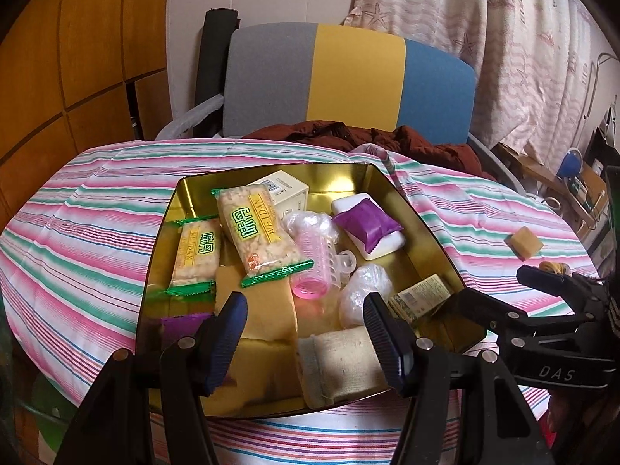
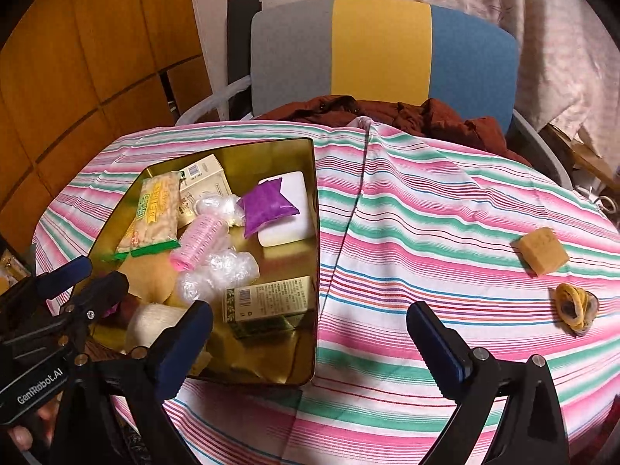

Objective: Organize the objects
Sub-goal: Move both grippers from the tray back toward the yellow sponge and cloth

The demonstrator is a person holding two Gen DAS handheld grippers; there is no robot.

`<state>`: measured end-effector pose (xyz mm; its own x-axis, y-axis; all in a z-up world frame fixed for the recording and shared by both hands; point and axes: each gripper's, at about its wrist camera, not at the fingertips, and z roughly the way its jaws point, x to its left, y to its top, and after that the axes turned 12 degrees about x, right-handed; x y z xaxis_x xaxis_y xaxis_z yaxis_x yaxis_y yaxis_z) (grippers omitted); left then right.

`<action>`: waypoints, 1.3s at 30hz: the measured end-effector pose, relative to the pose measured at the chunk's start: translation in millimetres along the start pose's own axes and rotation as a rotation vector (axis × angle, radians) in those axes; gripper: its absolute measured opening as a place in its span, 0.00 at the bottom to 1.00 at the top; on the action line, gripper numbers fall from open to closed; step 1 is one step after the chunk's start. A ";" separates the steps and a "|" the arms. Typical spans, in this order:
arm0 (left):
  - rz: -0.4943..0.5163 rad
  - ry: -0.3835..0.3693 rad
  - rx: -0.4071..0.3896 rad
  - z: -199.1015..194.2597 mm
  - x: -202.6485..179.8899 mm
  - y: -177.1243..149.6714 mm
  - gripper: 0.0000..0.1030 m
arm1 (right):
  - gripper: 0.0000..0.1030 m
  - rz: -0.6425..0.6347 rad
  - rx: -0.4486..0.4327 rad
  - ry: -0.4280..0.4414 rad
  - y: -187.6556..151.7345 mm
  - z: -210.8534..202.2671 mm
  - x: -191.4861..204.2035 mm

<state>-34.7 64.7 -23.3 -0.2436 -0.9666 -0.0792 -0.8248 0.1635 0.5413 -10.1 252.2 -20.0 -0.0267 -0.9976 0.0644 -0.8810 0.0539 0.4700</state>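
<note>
1. We hold the left gripper point(image 1: 306, 337) over the near end of the gold tin point(image 1: 271, 172), jaws spread and nothing between them; a beige cloth roll point(image 1: 341, 360) lies just beneath. Lowering here, we judge the fingers could snag that roll or the yellow sponge point(image 1: 267, 310) beside it and drag packed items out.

2. Our right gripper point(image 2: 310, 333) hangs over the striped tablecloth point(image 2: 426, 224) just beside the tin's right wall, jaws wide apart and empty. Its left finger sits close to the rim, so a careless swing could knock the tin askew.

3. Two things are not yet packed: the tan soap block point(image 2: 542, 250) and the tangle of yellow rubber bands point(image 2: 575, 308), both well apart from the tin on the far right.

4. The bands lie flat and loose; we expect a pinch could catch cloth instead, rumpling it and shifting the soap.

5. The tin is crowded: the rice-cracker packet point(image 1: 257, 230) rests on others, so an added piece may slide.
</note>
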 end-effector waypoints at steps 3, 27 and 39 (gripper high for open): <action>0.008 0.002 -0.001 0.0 -1.6 -1.0 0.61 | 0.98 -0.003 -0.002 -0.010 0.1 0.2 -0.1; 0.116 0.016 0.011 5.0 -30.2 0.8 0.61 | 0.99 0.055 0.021 -0.079 7.8 3.2 -54.8; 0.129 -0.048 0.039 12.6 -37.2 -2.9 0.61 | 1.00 0.175 0.077 -0.186 11.2 0.9 -124.6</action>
<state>-29.7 102.7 -32.4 -0.3723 -0.9267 -0.0515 -0.8038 0.2942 0.5170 -17.0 377.1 -23.6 -0.2619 -0.9647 -0.0276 -0.8885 0.2298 0.3972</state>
